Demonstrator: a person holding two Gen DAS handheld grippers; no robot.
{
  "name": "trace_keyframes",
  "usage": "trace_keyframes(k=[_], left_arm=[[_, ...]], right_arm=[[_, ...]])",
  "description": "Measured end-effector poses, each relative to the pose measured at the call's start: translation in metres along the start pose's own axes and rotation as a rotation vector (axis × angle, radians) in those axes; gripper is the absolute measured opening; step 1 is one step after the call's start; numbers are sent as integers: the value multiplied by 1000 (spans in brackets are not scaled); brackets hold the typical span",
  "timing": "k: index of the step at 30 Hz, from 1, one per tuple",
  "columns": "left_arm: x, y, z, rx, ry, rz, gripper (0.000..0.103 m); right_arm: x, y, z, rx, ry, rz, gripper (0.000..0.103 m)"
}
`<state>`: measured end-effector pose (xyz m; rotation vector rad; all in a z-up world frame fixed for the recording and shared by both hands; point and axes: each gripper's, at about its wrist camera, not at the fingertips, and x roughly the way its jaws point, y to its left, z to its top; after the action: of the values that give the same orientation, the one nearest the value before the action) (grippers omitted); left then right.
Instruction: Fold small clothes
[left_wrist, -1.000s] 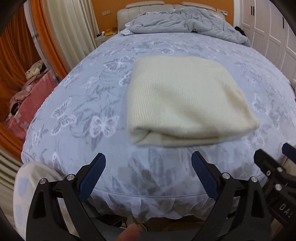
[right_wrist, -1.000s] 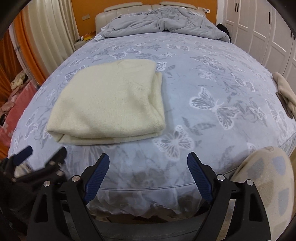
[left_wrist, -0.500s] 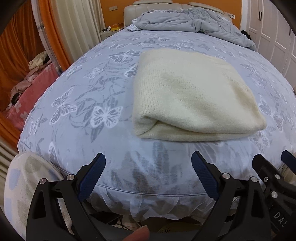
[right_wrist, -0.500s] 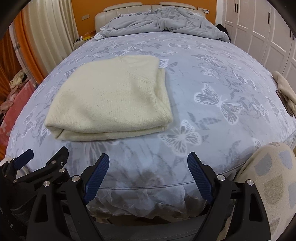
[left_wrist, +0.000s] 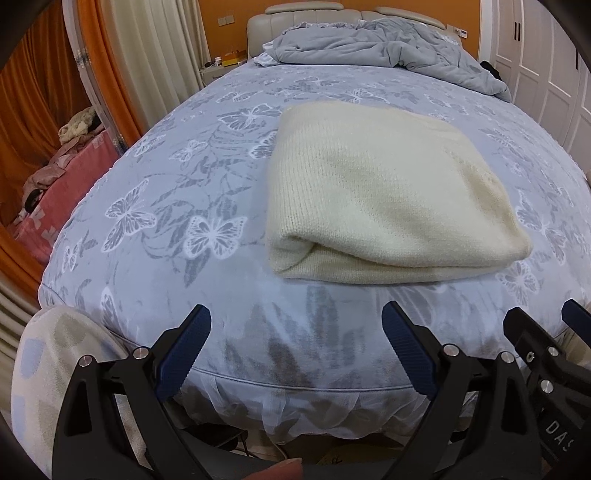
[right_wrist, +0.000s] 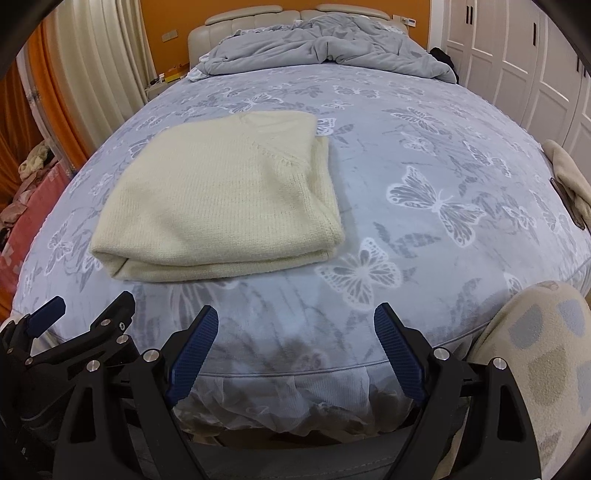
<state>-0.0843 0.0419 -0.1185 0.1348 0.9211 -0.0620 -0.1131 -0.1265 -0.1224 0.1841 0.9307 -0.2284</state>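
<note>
Both grippers nearer bed edge | left gripper (left_wrist: 295, 332), right gripper (right_wrist: 295, 328) fingers apart | folded sweater (left_wrist: 384, 199) untouched

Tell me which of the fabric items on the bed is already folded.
The cream knit sweater, a neat flat rectangle near the bed's foot. The grey duvet is crumpled by the headboard; the beige cloth lies rumpled at the right edge.

We see an orange wall (right_wrist: 170, 22) behind a padded beige headboard (right_wrist: 236, 22), a bed (right_wrist: 424, 155) in grey-blue butterfly sheeting, a crumpled grey duvet (right_wrist: 332, 48) at its head, cream curtains (left_wrist: 155, 55) left, white wardrobe doors (right_wrist: 517, 62) right.
</note>
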Motion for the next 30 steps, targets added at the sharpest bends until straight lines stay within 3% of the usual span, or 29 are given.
trace_keyframes(k=[30], left_arm=[[-3, 1, 0, 6, -3, -1, 88]], right_arm=[[-4, 3, -3, 7, -2, -9, 84]])
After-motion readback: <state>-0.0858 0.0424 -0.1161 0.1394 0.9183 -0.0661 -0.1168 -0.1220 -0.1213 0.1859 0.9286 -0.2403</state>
